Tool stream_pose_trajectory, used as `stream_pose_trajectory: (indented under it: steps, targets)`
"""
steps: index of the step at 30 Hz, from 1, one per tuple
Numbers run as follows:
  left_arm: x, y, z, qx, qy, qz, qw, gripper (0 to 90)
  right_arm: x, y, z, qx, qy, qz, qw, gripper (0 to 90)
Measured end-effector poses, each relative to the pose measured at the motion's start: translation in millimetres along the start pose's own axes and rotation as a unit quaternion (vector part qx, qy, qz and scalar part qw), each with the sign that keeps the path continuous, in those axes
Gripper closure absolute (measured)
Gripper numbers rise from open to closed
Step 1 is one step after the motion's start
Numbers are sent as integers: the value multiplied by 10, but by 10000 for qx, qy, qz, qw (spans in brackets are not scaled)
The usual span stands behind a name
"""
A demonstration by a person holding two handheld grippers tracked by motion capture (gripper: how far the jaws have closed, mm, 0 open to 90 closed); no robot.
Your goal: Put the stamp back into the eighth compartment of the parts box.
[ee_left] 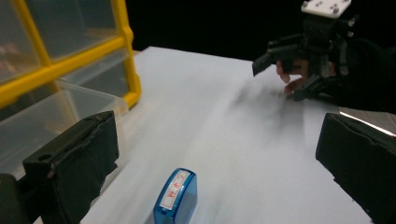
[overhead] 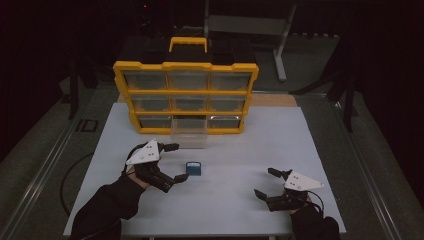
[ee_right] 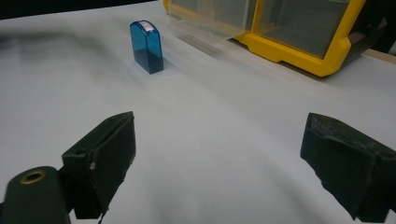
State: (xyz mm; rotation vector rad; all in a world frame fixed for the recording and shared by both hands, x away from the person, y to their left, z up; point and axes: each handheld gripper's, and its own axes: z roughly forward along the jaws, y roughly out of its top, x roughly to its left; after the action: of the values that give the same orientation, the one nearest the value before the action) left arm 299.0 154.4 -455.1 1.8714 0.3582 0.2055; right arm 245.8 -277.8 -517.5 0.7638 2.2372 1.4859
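Note:
A small blue translucent stamp (overhead: 193, 168) with a white label stands upright on the white table (overhead: 250, 150), in front of the yellow organizer. My left gripper (overhead: 176, 162) is open, its jaws wide apart just left of the stamp (ee_left: 175, 196), which sits between and slightly ahead of them. My right gripper (overhead: 266, 183) is open near the front right of the table, holding nothing; the stamp (ee_right: 147, 46) stands well ahead of it. The right gripper (ee_left: 280, 70) also appears far off in the left gripper view.
A yellow organizer (overhead: 186, 95) with clear drawers stands at the back of the table. Its bottom middle drawer (overhead: 189, 133) is pulled out toward me. Beyond the table are a dark floor and a metal stand (overhead: 280, 45).

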Motion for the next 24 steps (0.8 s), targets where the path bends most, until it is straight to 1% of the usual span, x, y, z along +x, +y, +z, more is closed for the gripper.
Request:
stream_pose_trajectory:
  steps: [3, 4, 5, 7, 8, 11, 13, 14, 15, 16, 17, 18, 20, 21, 24]
  targets:
    - [18, -10, 33, 25, -32, -30, 10000, 2, 0, -1, 2, 0, 8, -16, 10000, 105]
    - [41, -21, 62, 27, -89, 34, 10000, 2, 1, -1, 2, 2, 15, -18, 10000, 105]
    - [41, -21, 62, 27, -89, 34, 10000, 2, 1, -1, 2, 3, 14, -18, 10000, 105]
    - [69, -30, 99, 96, -107, 20, 9999, 2, 1, -1, 2, 3, 13, -20, 10000, 105]
    - [94, -44, 129, 164, -160, 62, 9997, 2, 0, -3, 5, 14, 17, -47, 10000, 105]
    - [118, -75, 176, 240, -222, 89, 9994, 2, 1, -3, 5, 16, 35, -48, 10000, 105]
    - [131, -88, 191, 267, -227, 87, 9993, 2, 2, -4, 6, 17, 36, -50, 10000, 105]
    - [161, -123, 223, 301, -281, 7, 9991, 2, 1, -4, 6, 19, 40, -50, 10000, 105]
    - [161, -123, 223, 301, -281, 7, 9991, 2, 1, -5, 6, 21, 42, -58, 10000, 105]
    - [185, -161, 255, 405, -268, 19, 9988, 3, 2, -5, 7, 27, 46, -59, 10000, 105]
    - [185, -161, 255, 405, -268, 19, 9988, 2, 2, -5, 7, 27, 46, -59, 10000, 105]
    - [204, -201, 282, 464, -311, -18, 9984, 2, 4, -6, 10, 42, 44, -77, 10000, 105]
    - [204, -201, 282, 464, -311, -18, 9984, 2, 4, -7, 12, 42, 46, -74, 10000, 105]
    - [213, -227, 294, 501, -365, 20, 9981, 3, 5, -7, 13, 43, 56, -73, 9999, 105]
    - [248, -289, 334, 624, -423, -29, 9972, 3, 5, -8, 16, 41, 65, -64, 9999, 105]
